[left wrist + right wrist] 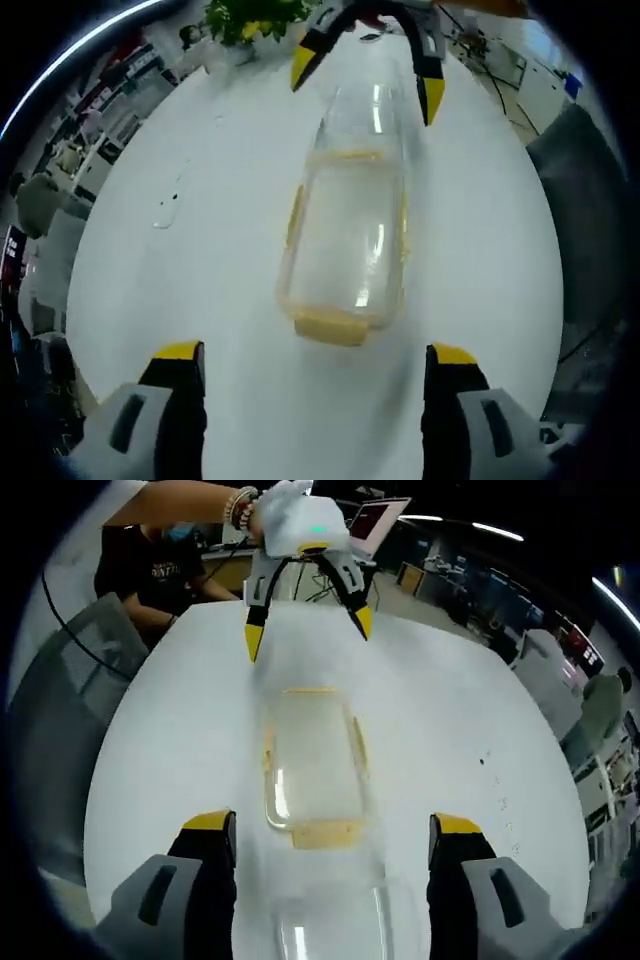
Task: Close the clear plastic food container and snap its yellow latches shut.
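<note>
A clear plastic food container (345, 245) with a yellow rim lies lengthwise in the middle of the round white table (200, 140). A yellow latch (330, 327) hangs on its end nearest my left gripper (317, 352), whose jaws stand open and apart from it. The clear lid (372, 115) lies flat beyond the far end, between the spread jaws of my right gripper (367, 82). In the right gripper view the container (310, 755) lies ahead and a yellow latch (325, 832) sits between it and the lid (335, 925). My right gripper (333, 824) is open and straddles the lid; the left gripper (308, 630) is open at the far end.
A potted plant (250, 15) stands at the table's far edge. A small wet smear (165, 210) marks the tabletop. A person in black (150, 565) sits behind the table near a laptop (375, 520). A grey chair (60, 700) stands beside the table.
</note>
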The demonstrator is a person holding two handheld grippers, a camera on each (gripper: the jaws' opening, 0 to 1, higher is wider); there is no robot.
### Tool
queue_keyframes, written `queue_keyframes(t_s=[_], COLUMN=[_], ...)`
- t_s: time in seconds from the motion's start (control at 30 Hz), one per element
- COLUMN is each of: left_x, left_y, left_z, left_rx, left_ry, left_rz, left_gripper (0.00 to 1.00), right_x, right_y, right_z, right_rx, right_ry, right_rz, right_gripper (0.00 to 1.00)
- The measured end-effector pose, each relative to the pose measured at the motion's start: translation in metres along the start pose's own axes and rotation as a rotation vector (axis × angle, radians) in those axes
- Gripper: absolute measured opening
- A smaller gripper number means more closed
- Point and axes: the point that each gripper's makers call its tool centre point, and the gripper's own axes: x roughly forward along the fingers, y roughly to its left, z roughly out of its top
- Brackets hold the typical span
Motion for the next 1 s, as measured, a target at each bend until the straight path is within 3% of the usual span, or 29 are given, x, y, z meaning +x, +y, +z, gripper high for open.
queue_keyframes(t_s=[0.1, 0.17, 0.4, 0.47, 0.6, 0.77, 0.83, 0.9, 1.0], left_x=[0.012, 0.019, 0.032, 0.034, 0.037, 0.04, 0.042, 0.043, 0.043], left_y=[0.0, -0.003, -0.003, -0.006, -0.007, -0.012, -0.014, -0.017, -0.018], left_z=[-0.003, -0.005, -0.009, -0.009, -0.008, -0.005, -0.008, -0.006, -0.006], left_rx=[-0.03, -0.02, -0.012, -0.016, 0.013, 0.024, 0.008, -0.001, 0.014], left_ry=[0.005, 0.007, 0.02, 0.02, 0.012, 0.007, 0.009, 0.002, 0.001], left_rz=[-0.027, -0.058, -0.111, -0.131, -0.135, -0.149, -0.172, -0.187, -0.187], left_gripper=[0.87, 0.89, 0.8, 0.74, 0.74, 0.63, 0.57, 0.58, 0.59], right_x=[0.018, 0.027, 0.041, 0.045, 0.046, 0.048, 0.047, 0.046, 0.048], right_y=[0.004, 0.003, -0.003, -0.006, -0.004, 0.003, 0.005, 0.005, 0.003], right_z=[-0.009, -0.012, -0.03, -0.033, -0.034, -0.032, -0.032, -0.032, -0.029], right_rx=[-0.011, -0.02, -0.015, -0.011, -0.007, 0.023, 0.042, 0.031, 0.042], right_ry=[0.056, 0.072, 0.151, 0.16, 0.179, 0.168, 0.174, 0.18, 0.179], right_rz=[0.081, 0.094, 0.121, 0.136, 0.14, 0.164, 0.177, 0.177, 0.18], right_gripper=[0.73, 0.71, 0.64, 0.62, 0.61, 0.59, 0.49, 0.38, 0.38])
